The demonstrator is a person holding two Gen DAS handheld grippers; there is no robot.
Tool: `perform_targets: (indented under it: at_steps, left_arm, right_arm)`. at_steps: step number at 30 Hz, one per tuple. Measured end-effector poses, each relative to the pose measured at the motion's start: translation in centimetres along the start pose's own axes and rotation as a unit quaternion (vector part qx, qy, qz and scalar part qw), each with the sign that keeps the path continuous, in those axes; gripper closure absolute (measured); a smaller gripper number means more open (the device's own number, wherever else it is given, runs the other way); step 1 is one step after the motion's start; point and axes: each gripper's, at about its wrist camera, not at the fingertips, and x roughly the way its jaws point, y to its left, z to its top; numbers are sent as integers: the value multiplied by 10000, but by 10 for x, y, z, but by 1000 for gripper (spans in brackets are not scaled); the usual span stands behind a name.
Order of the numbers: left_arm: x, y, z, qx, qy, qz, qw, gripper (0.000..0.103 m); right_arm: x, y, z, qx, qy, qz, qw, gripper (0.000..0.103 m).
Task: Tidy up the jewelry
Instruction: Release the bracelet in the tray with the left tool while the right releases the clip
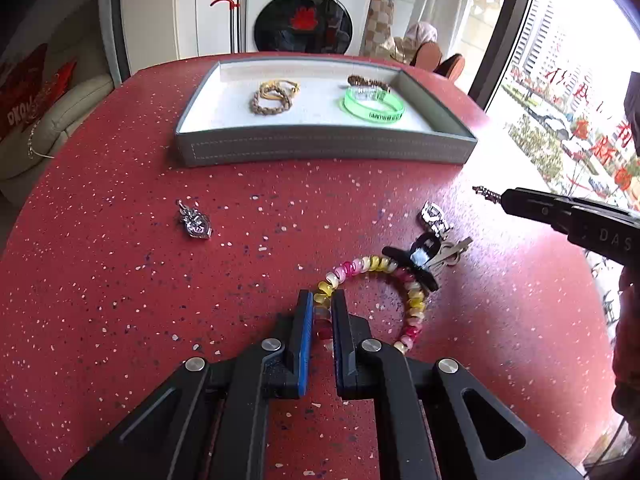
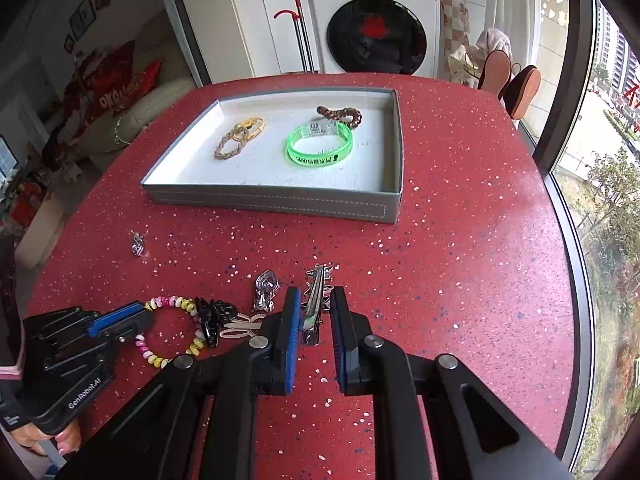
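My left gripper point(image 1: 322, 298) is shut on a pink and yellow beaded bracelet point(image 1: 376, 266) that lies on the red table; it also shows in the right wrist view point(image 2: 172, 304). My right gripper point(image 2: 315, 294) is shut on a silver spiked hair clip point(image 2: 316, 292) and holds it above the table; its tip shows in the left wrist view point(image 1: 486, 193). A grey tray point(image 2: 280, 202) at the far side holds a green bangle point(image 2: 320, 146), a brown braided band point(image 2: 342, 114) and gold rope bracelets point(image 2: 240, 136).
A black claw clip point(image 2: 212, 318), a silver charm point(image 2: 265, 290) and a flat pale clip point(image 2: 240, 328) lie beside the bracelet. A small silver brooch point(image 1: 194, 220) lies alone on the left. The round table edge curves close on the right by a window.
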Motion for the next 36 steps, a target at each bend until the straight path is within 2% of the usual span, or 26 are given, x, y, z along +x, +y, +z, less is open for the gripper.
perform_targets:
  at_steps: [10, 18, 23, 30, 36]
  left_arm:
    - [-31, 4, 22, -109, -424, -185, 9989, 76]
    - [-37, 10, 68, -44, -786, -78, 9969, 76]
    - [-27, 18, 101, -40, -917, 52, 9958, 76]
    - [7, 33, 138, -170, -880, 201, 9958, 76]
    - [33, 38, 151, -127, -668, 261, 9973, 76]
  right_arm:
    - [-15, 5, 24, -4, -330, 192, 9993, 87]
    - [-4, -1, 68, 109, -471, 372, 9981, 87]
    - [18, -3, 90, 156, -378, 481, 9980, 87]
    - [50, -2, 113, 179, -250, 501, 9983, 87]
    - [74, 1, 110, 127, 89, 663, 9977, 87]
